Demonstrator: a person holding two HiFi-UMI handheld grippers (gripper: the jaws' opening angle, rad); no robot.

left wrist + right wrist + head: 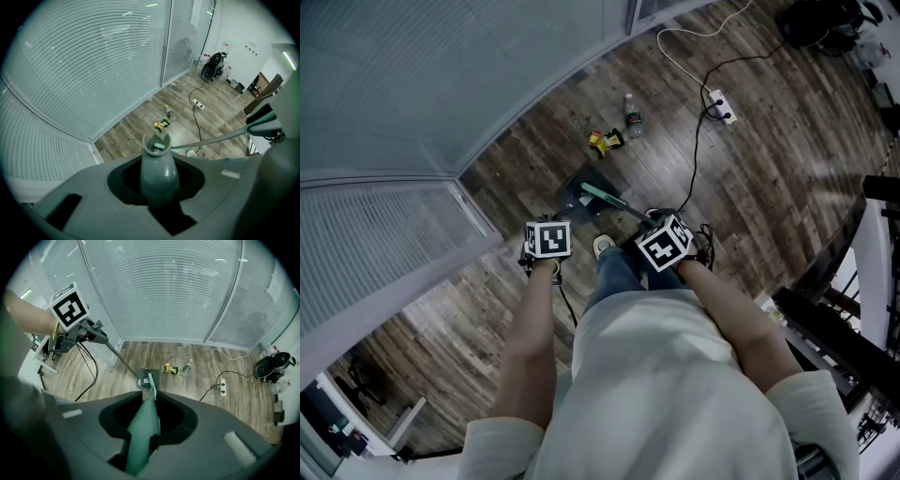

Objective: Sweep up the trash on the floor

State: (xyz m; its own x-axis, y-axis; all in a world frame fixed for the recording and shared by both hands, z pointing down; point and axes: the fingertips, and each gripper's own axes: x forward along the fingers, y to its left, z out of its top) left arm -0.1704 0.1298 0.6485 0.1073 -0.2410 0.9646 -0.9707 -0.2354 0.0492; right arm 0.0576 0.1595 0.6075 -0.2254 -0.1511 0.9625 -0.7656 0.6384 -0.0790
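Note:
A grey long-handled dustpan (581, 190) stands on the wood floor, and the green broom head (602, 196) lies in its mouth. My left gripper (548, 247) is shut on the grey dustpan handle (157, 174). Shut on the green broom handle (143, 427) is my right gripper (663, 246). The trash lies just beyond the pan: yellow and red wrappers (605, 140) and a plastic bottle (631, 115). The wrappers (169, 368) and the bottle (186, 366) also show in the right gripper view, past the dustpan (145, 377).
A white power strip (722, 105) with black and white cables lies on the floor to the right of the trash. Glass walls with blinds (441, 84) close the left side and form a corner. Dark furniture (853, 309) stands at the right. A shoe (602, 246) shows below the pan.

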